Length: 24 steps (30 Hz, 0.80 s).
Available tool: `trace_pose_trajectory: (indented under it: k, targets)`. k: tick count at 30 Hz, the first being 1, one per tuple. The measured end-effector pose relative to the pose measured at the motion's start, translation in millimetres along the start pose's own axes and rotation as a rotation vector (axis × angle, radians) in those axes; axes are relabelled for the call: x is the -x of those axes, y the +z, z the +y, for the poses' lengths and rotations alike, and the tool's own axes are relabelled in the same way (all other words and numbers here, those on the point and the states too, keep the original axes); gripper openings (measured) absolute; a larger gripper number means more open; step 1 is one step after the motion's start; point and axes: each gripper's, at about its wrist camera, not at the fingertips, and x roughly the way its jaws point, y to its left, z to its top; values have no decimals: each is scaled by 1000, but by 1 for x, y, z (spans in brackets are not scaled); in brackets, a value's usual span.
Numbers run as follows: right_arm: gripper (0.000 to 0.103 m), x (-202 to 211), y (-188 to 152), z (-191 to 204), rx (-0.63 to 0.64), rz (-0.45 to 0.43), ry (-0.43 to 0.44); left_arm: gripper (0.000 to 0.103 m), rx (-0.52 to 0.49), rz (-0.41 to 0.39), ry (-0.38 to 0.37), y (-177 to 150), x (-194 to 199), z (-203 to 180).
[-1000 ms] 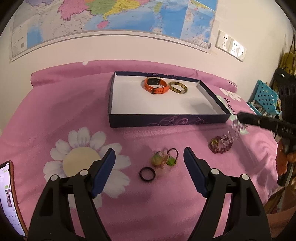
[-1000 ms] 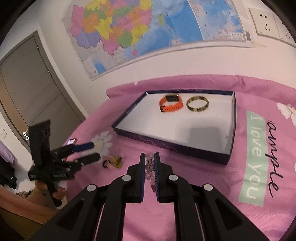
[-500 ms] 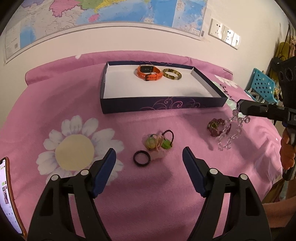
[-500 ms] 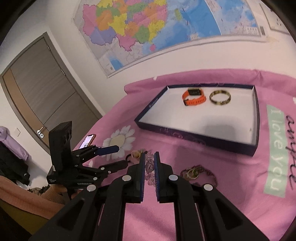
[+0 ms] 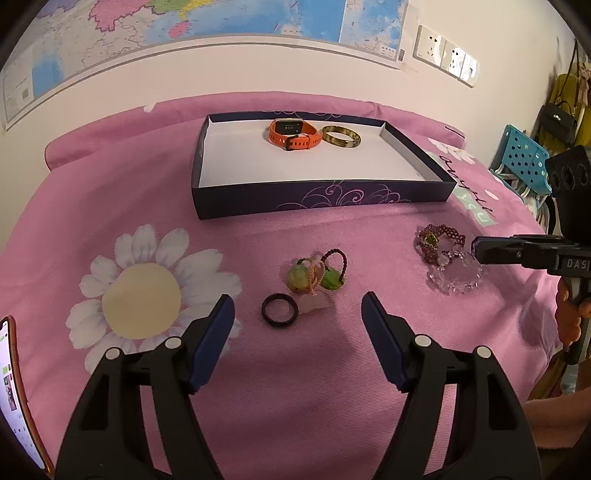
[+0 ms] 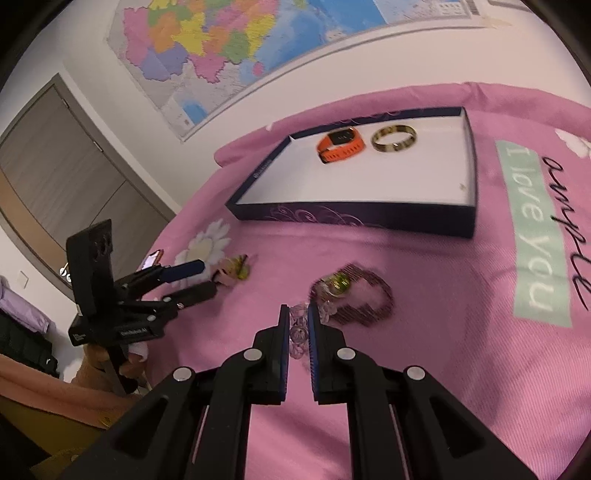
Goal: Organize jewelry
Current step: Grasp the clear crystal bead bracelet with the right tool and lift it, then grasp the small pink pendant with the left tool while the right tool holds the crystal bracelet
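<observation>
A navy box (image 5: 321, 201) (image 6: 354, 218) with a white floor holds an orange watch (image 5: 293, 133) (image 6: 340, 144) and a yellow-green bangle (image 5: 341, 137) (image 6: 393, 137). My right gripper (image 6: 298, 315) (image 5: 476, 253) is shut on a clear bead bracelet (image 6: 298, 334) (image 5: 456, 275) that now lies on the bedspread beside a maroon beaded bracelet (image 5: 439, 242) (image 6: 364, 297). My left gripper (image 5: 297, 314) (image 6: 192, 277) is open and empty, just short of a black ring (image 5: 279, 314) and a cluster of hair ties (image 5: 317, 275) (image 6: 236, 271).
A pink floral bedspread (image 5: 147, 229) covers the surface. A phone (image 5: 14, 398) lies at the left edge. A blue perforated stool (image 5: 524, 155) stands at the right. A wall map (image 5: 184, 29) hangs behind.
My right gripper has come down and lowered the clear bead bracelet from the air onto the bedspread beside the maroon bracelet. My left gripper drifted slightly.
</observation>
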Motion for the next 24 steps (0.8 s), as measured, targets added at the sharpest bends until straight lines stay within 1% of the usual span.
trace_pose_trajectory:
  k: [5, 8, 13, 15, 16, 18, 20, 21, 22, 24]
  targets:
    - [10, 0, -6, -9, -3, 23, -44, 70, -8, 0, 2, 0, 1, -2]
    - [12, 0, -8, -13, -7, 26, -58, 65, -7, 1, -1, 0, 0, -2]
    - [15, 3, -8, -16, -19, 8, -68, 61, -21, -7, 4, 4, -1, -5]
    - [15, 3, -7, -17, -21, 3, -68, 56, -30, -7, 6, 6, -2, -7]
    - [15, 3, -7, -17, -21, 2, -68, 55, -32, -8, 7, 7, -3, -7]
    - [15, 3, -8, -18, -23, -1, -64, 49, -38, -7, 6, 9, -4, -8]
    - [16, 4, -8, -18, -23, -4, -66, 47, -41, -8, 2, 10, -5, -10]
    - [17, 3, -8, -18, -24, -4, -66, 45, -43, -8, 0, 10, -5, -11]
    - [19, 3, -8, -18, -29, -4, -65, 42, -45, -7, -4, 11, -6, -11]
    - [21, 2, -9, -20, -29, 0, -65, 34, -55, 6, -10, 11, -9, -13]
